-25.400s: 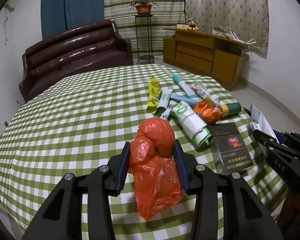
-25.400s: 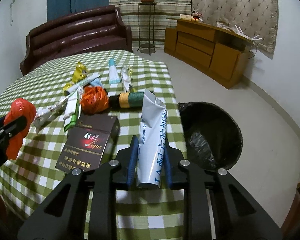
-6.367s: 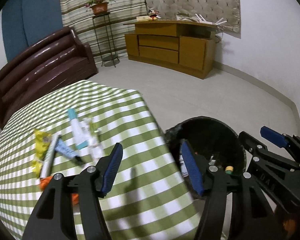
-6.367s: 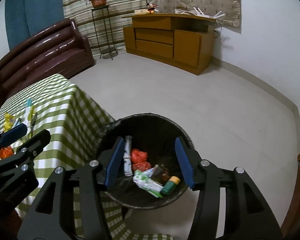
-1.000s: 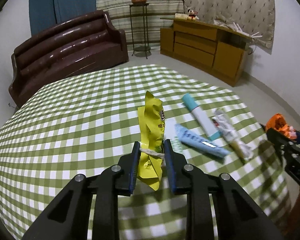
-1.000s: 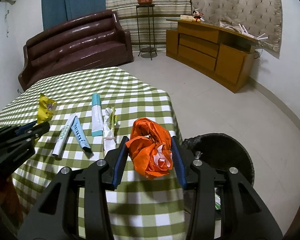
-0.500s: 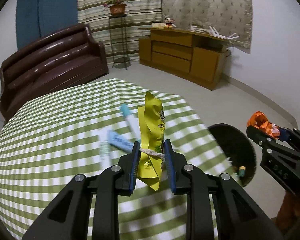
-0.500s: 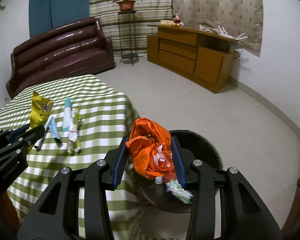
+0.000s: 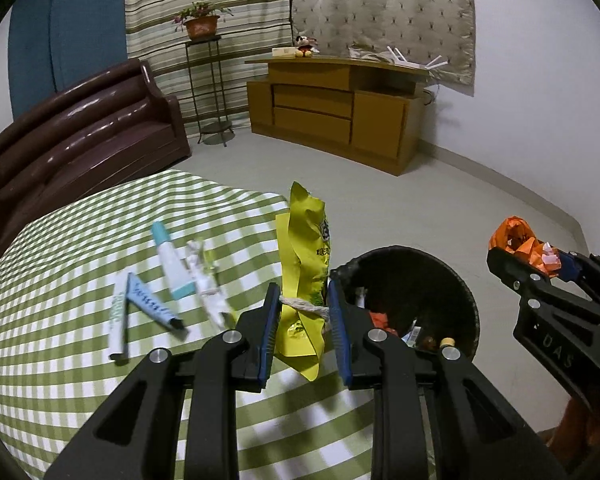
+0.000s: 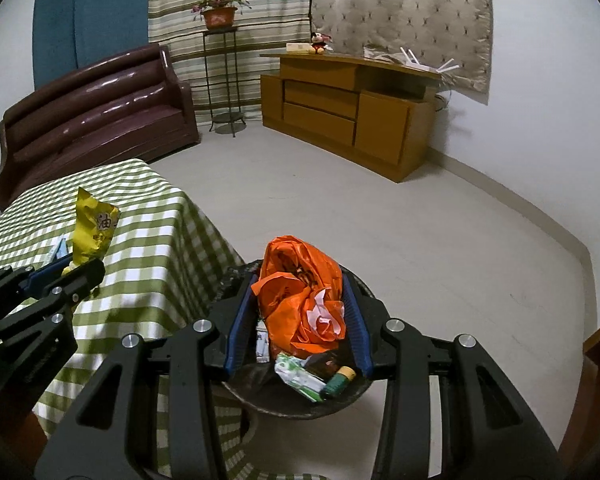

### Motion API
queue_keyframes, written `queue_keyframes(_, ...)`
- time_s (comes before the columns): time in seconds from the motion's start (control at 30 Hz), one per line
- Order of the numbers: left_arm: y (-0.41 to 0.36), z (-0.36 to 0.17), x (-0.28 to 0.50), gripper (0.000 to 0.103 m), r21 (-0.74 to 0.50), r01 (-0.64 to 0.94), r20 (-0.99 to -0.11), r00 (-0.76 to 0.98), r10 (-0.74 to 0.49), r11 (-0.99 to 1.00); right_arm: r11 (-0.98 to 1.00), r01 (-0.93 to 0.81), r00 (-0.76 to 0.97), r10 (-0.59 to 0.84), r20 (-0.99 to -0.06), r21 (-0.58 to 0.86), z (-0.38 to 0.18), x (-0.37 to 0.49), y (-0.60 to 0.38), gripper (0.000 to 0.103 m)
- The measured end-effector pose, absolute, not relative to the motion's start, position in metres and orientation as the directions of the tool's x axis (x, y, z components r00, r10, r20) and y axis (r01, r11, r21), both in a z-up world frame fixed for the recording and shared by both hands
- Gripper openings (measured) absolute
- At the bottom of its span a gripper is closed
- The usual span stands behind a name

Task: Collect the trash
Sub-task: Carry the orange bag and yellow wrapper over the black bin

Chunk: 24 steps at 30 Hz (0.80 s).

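Your left gripper (image 9: 304, 320) is clamped on a yellow snack wrapper (image 9: 306, 264), which stands upright between the blue pads and is tied round the middle with a bit of pale string. It hangs over the near right edge of the green checked table (image 9: 60, 320), just left of the black trash bin (image 9: 466, 300). Your right gripper (image 10: 298, 320) is closed around a crumpled orange plastic bag (image 10: 300, 296) and holds it directly above the bin's opening; from that wrist view you look down past the bag at rubbish already lying inside, including a white and green packet (image 10: 298, 378) and a small green tube with a yellow cap (image 10: 338, 380). In the left wrist view the right gripper shows at the far right with the orange bag poking out above the bin. On the tablecloth to the left lie a teal-capped white tube (image 9: 170, 264), a blue tube (image 9: 152, 300), a thin white tube (image 9: 118, 316) touching the blue one, and a clear crinkled wrapper (image 9: 206, 276) just right of the teal-capped tube. Far behind stand a brown sofa (image 9: 80, 140) and a wooden sideboard (image 9: 332, 112).
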<state>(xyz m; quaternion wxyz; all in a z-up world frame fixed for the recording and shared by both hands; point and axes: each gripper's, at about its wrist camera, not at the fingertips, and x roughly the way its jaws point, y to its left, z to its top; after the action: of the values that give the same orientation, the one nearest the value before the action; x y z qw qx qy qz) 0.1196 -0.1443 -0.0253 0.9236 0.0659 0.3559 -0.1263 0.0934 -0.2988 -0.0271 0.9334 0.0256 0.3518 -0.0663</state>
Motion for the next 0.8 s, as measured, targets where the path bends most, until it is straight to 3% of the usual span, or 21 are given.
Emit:
queue_keyframes(0.73,-0.191,-0.042,0.15,0.026,0.088,0.314,-0.707,0.688,-0.162,0.945,0.984,0.174,0.734,-0.106,-0.671,0.035,-0.042,0.109,-0.327,0.042)
queue_keyframes(0.8,-0.193,-0.045,0.153,0.035,0.103,0.305,-0.714,0.686,-0.143,0.947,0.983,0.18,0.73,-0.105,-0.675,0.041,-0.044,0.111,-0.33,0.043)
